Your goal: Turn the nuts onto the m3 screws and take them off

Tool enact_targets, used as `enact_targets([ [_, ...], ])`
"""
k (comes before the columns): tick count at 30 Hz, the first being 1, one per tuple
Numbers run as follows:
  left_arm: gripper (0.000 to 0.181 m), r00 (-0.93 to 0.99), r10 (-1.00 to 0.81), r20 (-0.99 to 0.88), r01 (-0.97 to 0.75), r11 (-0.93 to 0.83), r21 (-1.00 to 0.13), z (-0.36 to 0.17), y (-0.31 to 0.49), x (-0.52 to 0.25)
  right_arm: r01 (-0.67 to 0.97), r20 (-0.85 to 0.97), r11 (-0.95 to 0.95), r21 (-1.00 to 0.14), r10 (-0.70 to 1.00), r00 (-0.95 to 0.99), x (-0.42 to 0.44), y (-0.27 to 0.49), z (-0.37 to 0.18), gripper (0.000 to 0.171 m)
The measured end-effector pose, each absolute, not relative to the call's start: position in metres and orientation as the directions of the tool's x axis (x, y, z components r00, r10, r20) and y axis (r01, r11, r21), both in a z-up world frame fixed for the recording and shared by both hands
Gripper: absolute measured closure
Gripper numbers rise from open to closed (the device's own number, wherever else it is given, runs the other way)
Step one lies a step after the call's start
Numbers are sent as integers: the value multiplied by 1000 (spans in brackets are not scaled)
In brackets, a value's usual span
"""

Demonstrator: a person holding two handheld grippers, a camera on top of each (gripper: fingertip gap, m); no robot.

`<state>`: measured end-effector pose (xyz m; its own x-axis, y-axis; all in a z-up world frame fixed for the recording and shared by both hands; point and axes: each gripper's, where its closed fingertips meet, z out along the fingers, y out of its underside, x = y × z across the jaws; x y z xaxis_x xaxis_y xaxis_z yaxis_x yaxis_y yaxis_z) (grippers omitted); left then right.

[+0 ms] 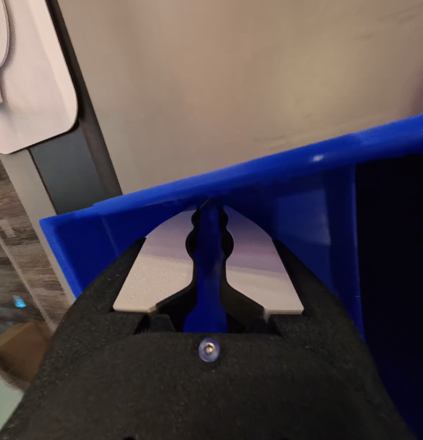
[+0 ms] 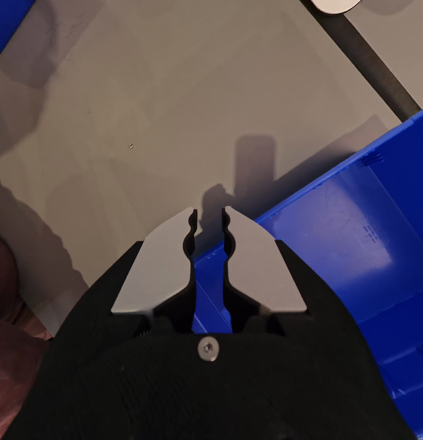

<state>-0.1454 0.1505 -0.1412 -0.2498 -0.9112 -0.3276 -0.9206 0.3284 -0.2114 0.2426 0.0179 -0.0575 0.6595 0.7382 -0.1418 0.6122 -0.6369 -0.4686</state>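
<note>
Bin (image 2: 348,238) bare inside — nut (image 2: 131,146) lies on table (image 2: 182,95).

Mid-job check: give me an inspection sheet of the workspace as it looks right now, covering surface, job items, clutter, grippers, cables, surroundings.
Surface: grey table, shadowed, a dark strip across its far side.
Job's things: one small nut lying loose on the table; no screws seen.
Clutter: blue bin at right, nothing seen inside; another blue bin at far left.
Grippers: left hand-held gripper over a blue bin, jaws nearly closed, whether it grips anything I cannot tell; right hand-held gripper open, empty, above the bin's rim.
Cables: nothing seen.
Surroundings: white panel past the table; patterned floor.
</note>
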Motion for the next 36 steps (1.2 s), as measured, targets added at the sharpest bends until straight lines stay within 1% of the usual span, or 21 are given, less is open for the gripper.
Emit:
enact_targets([
  [1, 163, -276, -899, -341, -918, 352, -184, -143, 152, -148, 614, -143, -637, -466, 739, 658, 242, 17, -58, 150],
  [2, 164, -297, -902, -313, -919, 359, -163, -147, 149, -151, 614, -144, -637, -465, 739, 658, 242, 17, -58, 151],
  [4, 162, -288, -919, -271, -934, 332, -133, -152, 150, -156, 613, -145, -637, -468, 739, 658, 243, 16, -57, 151],
  [6, 158, -289, -925, -248, -933, 330, -145, -152, 148, -152, 613, -145, -635, -470, 740, 656, 242, 15, -56, 151],
  [8, 156, -310, -915, -260, -928, 350, -125, -152, 148, -150, 617, -142, -633, -468, 743, 654, 242, 14, -56, 151],
  [11, 148, -321, -907, -273, -925, 362, -117, -150, 148, -149, 624, -146, -631, -461, 748, 648, 240, 13, -57, 151],
  [14, 145, -331, -904, -270, -919, 374, -125, -150, 147, -146, 639, -149, -630, -442, 754, 640, 239, 11, -61, 151],
  [17, 149, -334, -910, -245, -918, 373, -135, -151, 146, -144, 643, -154, -632, -433, 755, 638, 238, 10, -62, 151],
  [21, 152, -333, -920, -208, -926, 361, -114, -152, 145, -145, 635, -164, -626, -453, 758, 631, 235, 9, -58, 152],
  [23, 152, -348, -914, -210, -922, 374, -99, -152, 145, -145, 634, -167, -623, -457, 761, 627, 233, 9, -57, 152],
  [28, 153, -347, -911, -223, -920, 377, -111, -152, 147, -143, 652, -167, -617, -440, 770, 615, 231, 6, -61, 152],
  [33, 149, -232, -946, -227, -958, 263, -118, -149, 150, -149, 658, -172, -614, -436, 774, 609, 230, 5, -61, 152],
  [35, 149, -131, -960, -246, -973, 172, -151, -142, 151, -156, 656, -169, -612, -441, 775, 609, 230, 5, -60, 152],
  [36, 152, -39, -958, -284, -982, 89, -165, -137, 156, -161, 654, -171, -611, -446, 775, 608, 230, 5, -59, 152],
])
